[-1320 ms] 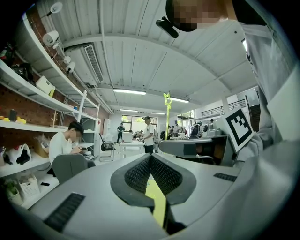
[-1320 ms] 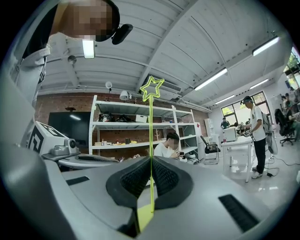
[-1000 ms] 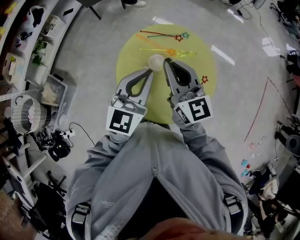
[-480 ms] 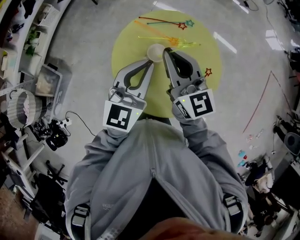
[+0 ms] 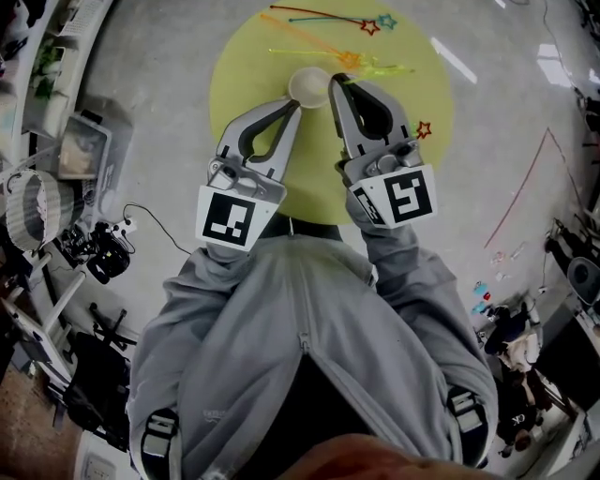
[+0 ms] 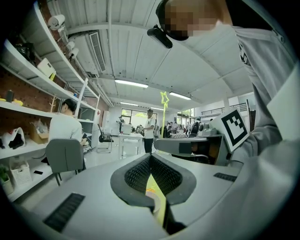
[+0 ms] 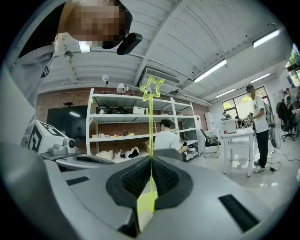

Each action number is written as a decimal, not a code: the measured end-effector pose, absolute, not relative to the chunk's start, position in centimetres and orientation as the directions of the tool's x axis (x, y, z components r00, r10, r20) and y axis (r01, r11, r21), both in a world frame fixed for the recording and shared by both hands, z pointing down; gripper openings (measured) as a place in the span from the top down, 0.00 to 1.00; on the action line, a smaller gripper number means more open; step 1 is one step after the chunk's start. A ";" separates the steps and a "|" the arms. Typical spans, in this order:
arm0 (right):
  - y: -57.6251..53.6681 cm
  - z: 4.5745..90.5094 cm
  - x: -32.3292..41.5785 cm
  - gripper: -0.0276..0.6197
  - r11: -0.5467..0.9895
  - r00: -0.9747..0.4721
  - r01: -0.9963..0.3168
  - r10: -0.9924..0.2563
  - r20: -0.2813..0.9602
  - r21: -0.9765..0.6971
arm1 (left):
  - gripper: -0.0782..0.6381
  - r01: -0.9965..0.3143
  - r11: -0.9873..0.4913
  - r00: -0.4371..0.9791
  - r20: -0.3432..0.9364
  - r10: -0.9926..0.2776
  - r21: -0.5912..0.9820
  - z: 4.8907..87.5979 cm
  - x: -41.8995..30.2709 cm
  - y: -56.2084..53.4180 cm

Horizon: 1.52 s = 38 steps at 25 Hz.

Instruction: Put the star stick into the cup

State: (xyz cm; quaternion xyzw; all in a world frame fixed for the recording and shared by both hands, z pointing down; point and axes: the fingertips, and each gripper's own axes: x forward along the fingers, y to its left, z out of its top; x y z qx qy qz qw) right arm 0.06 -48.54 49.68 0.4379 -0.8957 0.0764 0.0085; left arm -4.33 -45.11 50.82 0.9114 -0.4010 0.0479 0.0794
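A small white cup stands on the round yellow table. My left gripper is shut on the cup's near rim, and that rim shows between its jaws in the left gripper view. My right gripper, just right of the cup, is shut on a thin yellow-green star stick. The stick rises straight up from the jaws to an outlined star. That same star appears in the left gripper view. In the head view the stick itself is too thin to make out.
Several more star sticks lie across the far side of the table, with red and teal stars. Another red star lies right of my right gripper. Shelves and tangled cables are on the left. People sit and stand in the room.
The table, cup and both grippers have slid up in the head view. Both grippers keep their hold and their place by the cup.
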 end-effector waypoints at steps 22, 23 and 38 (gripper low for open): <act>-50.6 59.1 0.2 0.91 0.586 -0.617 -0.786 -0.765 0.185 -0.197 | 0.87 -0.713 -0.682 0.700 0.218 -0.681 0.160 58.6 -3.0 -46.4; -50.6 59.4 0.2 0.91 0.585 -0.616 -0.786 -0.765 0.188 -0.199 | 0.87 -0.714 -0.681 0.698 0.221 -0.681 0.162 58.9 -3.1 -46.5; -51.5 64.0 0.1 0.91 0.564 -0.618 -0.785 -0.742 0.259 -0.256 | 0.87 -0.711 -0.679 0.701 0.265 -0.662 0.183 61.8 -2.5 -47.1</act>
